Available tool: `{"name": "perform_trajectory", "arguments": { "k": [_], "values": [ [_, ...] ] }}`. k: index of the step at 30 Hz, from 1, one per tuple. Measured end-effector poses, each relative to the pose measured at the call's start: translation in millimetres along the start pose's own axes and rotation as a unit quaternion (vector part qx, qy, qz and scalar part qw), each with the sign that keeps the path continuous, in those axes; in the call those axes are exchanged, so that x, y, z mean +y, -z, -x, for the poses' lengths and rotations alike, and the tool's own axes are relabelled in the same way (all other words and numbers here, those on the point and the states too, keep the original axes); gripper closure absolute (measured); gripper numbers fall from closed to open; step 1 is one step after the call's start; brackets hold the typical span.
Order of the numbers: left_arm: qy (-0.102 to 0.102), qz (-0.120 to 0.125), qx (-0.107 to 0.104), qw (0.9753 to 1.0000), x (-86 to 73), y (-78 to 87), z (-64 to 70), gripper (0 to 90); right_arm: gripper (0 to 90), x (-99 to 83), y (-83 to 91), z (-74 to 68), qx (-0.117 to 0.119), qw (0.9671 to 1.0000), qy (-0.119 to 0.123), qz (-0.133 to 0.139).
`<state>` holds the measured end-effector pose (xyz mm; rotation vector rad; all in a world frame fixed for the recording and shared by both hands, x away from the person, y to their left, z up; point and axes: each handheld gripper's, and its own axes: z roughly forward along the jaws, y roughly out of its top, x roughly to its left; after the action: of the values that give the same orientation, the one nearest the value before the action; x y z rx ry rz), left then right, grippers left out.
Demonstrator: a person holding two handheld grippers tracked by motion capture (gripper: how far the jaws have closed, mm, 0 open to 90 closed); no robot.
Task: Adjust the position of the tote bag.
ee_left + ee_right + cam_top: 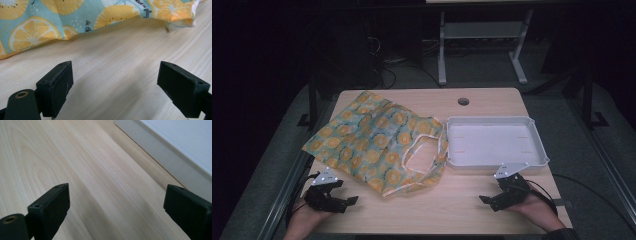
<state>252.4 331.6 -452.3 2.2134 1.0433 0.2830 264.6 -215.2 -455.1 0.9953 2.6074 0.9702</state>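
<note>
A cloth bag (372,140) printed with orange slices on pale blue lies flat on the left half of the wooden table (452,200), its handles (422,150) toward the right. Beside it on the right stands a shallow white tray (537,145), with nothing in it. My left gripper (349,197) rests at the front left corner, open, jaws pointing right along the bag's (50,25) near edge. My right gripper (486,196) sits at the front right, open, just in front of the tray's wall (160,152). Bare wood lies between both pairs of jaws.
A round cable hole (463,101) is in the table's far edge. Another table's metal legs (442,50) stand on the dark floor behind. A bare strip of wood runs along the front between the two grippers.
</note>
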Motion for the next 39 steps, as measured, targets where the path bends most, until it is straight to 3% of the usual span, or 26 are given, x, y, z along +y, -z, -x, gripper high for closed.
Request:
{"name": "perform_trajectory", "arguments": {
  "k": [12, 19, 23, 33, 35, 39],
  "values": [
    [0.005, 0.008, -0.016, 0.9998, 8.1, 9.3, 10.9, 17.4, 6.5, 0.0, 0.8, -1.0, 0.0, 1.0, -0.004, 0.002],
    [-0.002, 0.031, -0.033, 0.9989, 24.0, 17.4, 22.1, 23.0, 6.5, 0.8, -1.3, -2.3, 0.002, 1.0, -0.001, 0.0],
    [-0.018, 0.046, -0.043, 0.9979, 40.1, 17.7, 30.4, 27.2, 6.5, 1.2, -2.1, -3.0, 0.001, 1.0, -0.002, -0.001],
    [-0.047, 0.045, -0.074, 0.9951, 72.7, -4.7, 56.6, 34.6, 6.5, 1.4, -2.7, -3.5, 0.006, 1.0, -0.003, 0.0],
    [-0.062, 0.036, -0.073, 0.9947, 78.1, -11.4, 59.6, 35.5, 6.5, 1.4, -2.7, -3.9, 0.007, 1.0, -0.002, -0.001],
    [-0.067, 0.019, -0.068, 0.9952, 84.2, -26.7, 62.3, 36.9, 6.5, 1.5, -2.8, -4.5, 0.009, 1.0, -0.001, -0.001]
  ]
}}
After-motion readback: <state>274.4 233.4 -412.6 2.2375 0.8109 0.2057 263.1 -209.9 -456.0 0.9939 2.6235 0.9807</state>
